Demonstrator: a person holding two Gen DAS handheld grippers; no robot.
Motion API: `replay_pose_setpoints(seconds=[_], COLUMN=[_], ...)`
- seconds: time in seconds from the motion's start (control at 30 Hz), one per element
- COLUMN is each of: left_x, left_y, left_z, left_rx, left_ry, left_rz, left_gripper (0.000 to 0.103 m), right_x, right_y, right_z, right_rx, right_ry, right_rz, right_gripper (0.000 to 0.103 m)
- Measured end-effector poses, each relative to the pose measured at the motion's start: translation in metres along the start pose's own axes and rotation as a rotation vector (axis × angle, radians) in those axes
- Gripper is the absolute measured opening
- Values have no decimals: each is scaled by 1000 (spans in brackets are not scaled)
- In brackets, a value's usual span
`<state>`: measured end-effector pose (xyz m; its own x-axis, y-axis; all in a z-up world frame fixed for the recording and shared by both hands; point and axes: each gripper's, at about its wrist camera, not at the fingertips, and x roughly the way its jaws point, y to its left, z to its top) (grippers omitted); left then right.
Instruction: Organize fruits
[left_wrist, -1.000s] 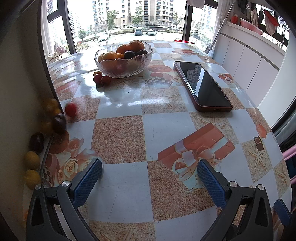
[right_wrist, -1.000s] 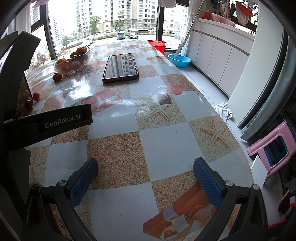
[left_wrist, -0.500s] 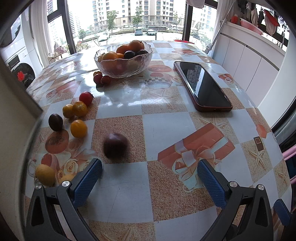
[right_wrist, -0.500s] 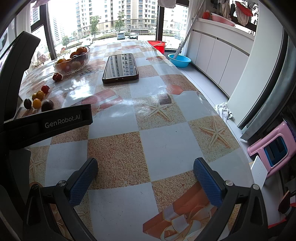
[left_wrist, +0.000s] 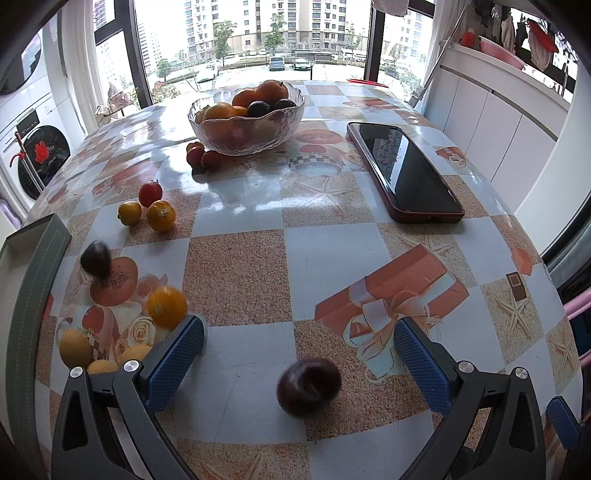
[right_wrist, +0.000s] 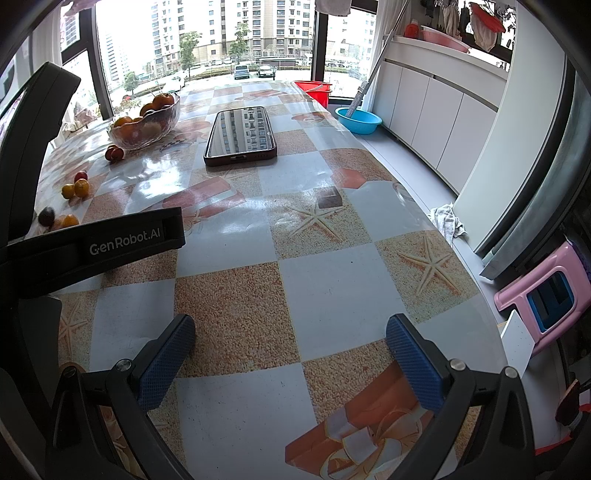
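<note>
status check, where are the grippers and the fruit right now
Left gripper open, dark plum loose on the table between its fingers. Right gripper open, empty. Glass bowl at far end; phone beside it, clear of the path.

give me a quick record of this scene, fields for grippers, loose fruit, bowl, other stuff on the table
left gripper: open, holds nothing
right gripper: open, holds nothing
dark plum: on the table between the left gripper's fingers, blurred
loose fruit: orange, second dark plum, red and yellow ones farther back
bowl: glass, full of fruit, far side of the table
phone: flat, screen up, right of the bowl
table: checked cloth
</note>
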<state>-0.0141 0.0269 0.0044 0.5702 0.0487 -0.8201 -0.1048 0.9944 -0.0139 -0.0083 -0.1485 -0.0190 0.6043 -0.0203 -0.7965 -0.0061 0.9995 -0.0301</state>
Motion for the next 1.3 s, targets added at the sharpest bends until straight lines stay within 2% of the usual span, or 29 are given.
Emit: replay_pose_setpoints(seconds=[1.13, 1.23, 1.3], left_x=[0, -2, -8], left_y=[-2, -19, -34], left_z=[5, 3, 8], left_rx=[-6, 10, 35], left_ry=[1, 1, -40], left_rz=[6, 12, 30], left_gripper=[103, 103, 103], right_x=[0, 0, 0], right_y=[0, 0, 0], right_z=[0, 0, 0], right_rx=[0, 0, 1], right_ry=[-3, -3, -3], right_rz=[0, 0, 0], right_gripper=[103, 103, 103])
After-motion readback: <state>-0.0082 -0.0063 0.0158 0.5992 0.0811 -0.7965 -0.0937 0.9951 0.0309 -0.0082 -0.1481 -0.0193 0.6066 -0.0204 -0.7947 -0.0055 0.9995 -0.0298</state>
